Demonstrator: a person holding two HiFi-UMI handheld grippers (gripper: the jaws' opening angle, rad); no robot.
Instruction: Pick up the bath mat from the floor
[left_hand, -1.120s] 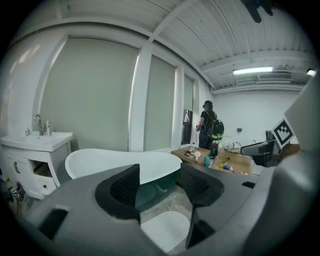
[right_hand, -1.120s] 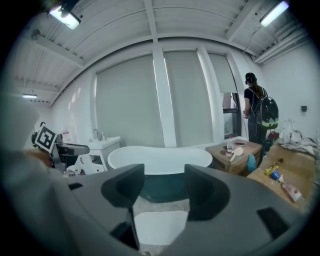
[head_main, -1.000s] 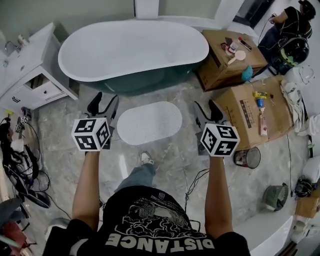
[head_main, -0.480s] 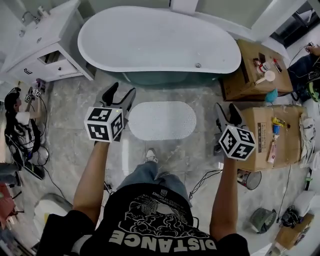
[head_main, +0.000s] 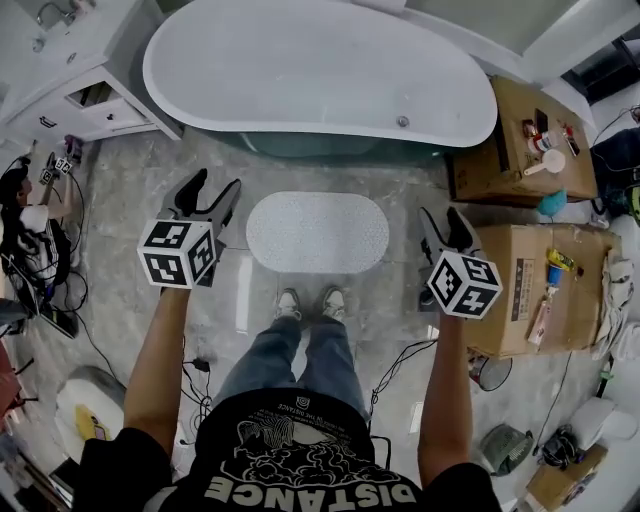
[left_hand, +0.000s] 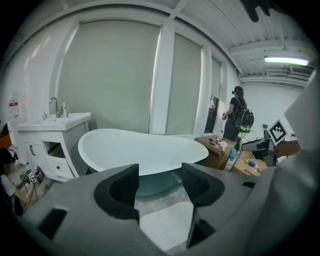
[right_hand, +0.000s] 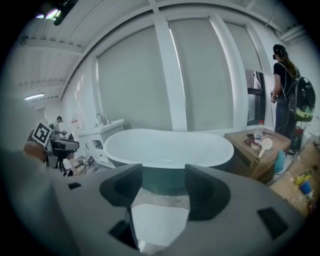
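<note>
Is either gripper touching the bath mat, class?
No: the mat lies flat on the floor, while the left gripper and right gripper are open and empty, one on each side of it.

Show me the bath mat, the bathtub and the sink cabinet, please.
bath mat (head_main: 317, 232): head view, middle of its bumpy top.
bathtub (head_main: 320, 70): head view, inside of the white basin.
sink cabinet (head_main: 85, 50): head view, its white top.

bath mat (head_main: 317, 232): white, matt, fine pebbled bumps all over, rubbery look. floor (head_main: 130, 190): grey veined stone tile, polished, some glare. bathtub (head_main: 320, 70): smooth white, soft sheen. cardboard box (head_main: 505, 120): plain brown, matt.
</note>
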